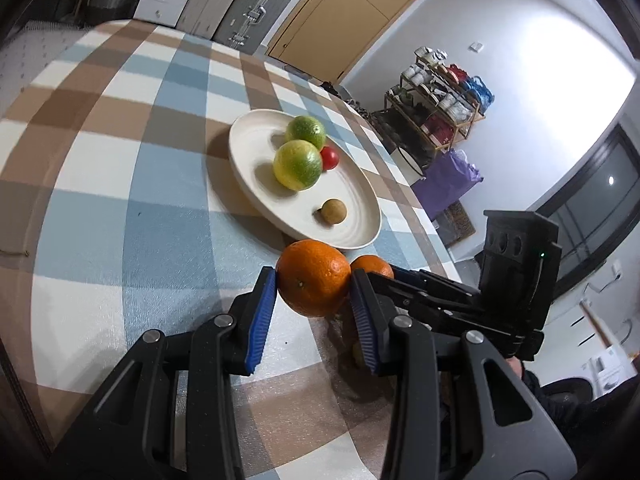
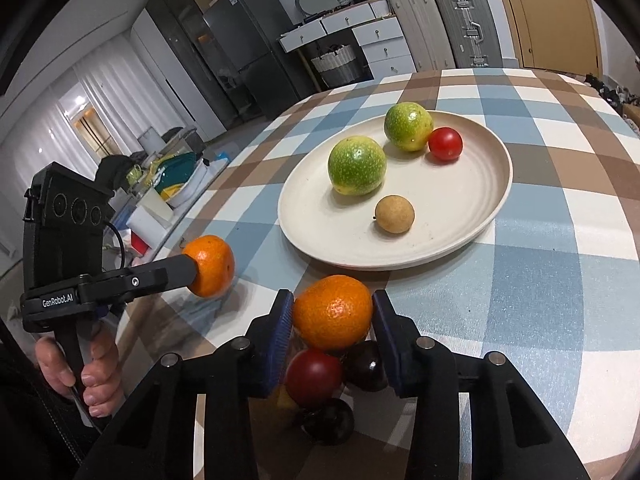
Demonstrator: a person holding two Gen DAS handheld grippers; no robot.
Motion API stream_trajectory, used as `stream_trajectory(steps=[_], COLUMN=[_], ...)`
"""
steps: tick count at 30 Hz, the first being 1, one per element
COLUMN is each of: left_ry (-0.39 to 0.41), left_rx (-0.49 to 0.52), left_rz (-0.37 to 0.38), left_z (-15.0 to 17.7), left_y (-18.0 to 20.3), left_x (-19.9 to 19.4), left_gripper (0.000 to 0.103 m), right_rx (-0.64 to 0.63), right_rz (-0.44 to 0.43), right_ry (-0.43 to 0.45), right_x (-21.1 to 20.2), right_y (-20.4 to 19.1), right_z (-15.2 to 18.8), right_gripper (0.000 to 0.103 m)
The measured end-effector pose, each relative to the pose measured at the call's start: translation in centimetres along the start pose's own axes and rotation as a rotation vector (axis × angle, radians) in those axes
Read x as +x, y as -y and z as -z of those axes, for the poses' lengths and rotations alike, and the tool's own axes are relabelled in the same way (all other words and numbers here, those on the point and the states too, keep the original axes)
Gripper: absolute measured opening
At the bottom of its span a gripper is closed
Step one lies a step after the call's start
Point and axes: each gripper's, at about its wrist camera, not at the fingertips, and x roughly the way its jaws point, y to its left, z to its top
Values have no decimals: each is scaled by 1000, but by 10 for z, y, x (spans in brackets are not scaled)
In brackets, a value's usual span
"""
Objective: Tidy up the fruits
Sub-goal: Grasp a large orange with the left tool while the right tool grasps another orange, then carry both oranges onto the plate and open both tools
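Observation:
My left gripper (image 1: 314, 284) is shut on an orange (image 1: 313, 278), held just above the checked tablecloth in front of the cream plate (image 1: 248, 148). My right gripper (image 2: 333, 318) is shut on a second orange (image 2: 333, 312), both blue pads touching its sides. In the right wrist view the left gripper (image 2: 200, 268) shows at the left with its orange (image 2: 210, 266). The plate (image 2: 460, 208) holds two green-yellow citrus fruits (image 2: 357, 165), a red cherry tomato (image 2: 445, 143) and a small brown round fruit (image 2: 394, 213).
Under my right gripper lie a red tomato (image 2: 314, 378) and two dark round fruits (image 2: 364, 366). A person's hand (image 2: 96, 376) grips the left handle. The table edge (image 2: 224, 160) drops off to the left, with room clutter beyond. Suitcases (image 2: 464, 28) stand behind the table.

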Motion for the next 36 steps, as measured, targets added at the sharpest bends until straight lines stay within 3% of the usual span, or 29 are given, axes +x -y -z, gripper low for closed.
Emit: stream_trajectory(steps=[15, 26, 36], left_ry=[-12, -28, -47], left_rx=[70, 89, 82], left_rz=[-26, -12, 19], left_z=[-12, -26, -37], left_y=[32, 47, 56], left_x=[4, 13, 27], left_gripper=[35, 35, 35], right_rx=[40, 100, 126], right_rz=[-72, -183, -210], right_ry=[83, 139, 168], right_x=[-25, -40, -46], right_y=[9, 23, 34], right_z=[-4, -9, -15], right_gripper=[41, 41, 41])
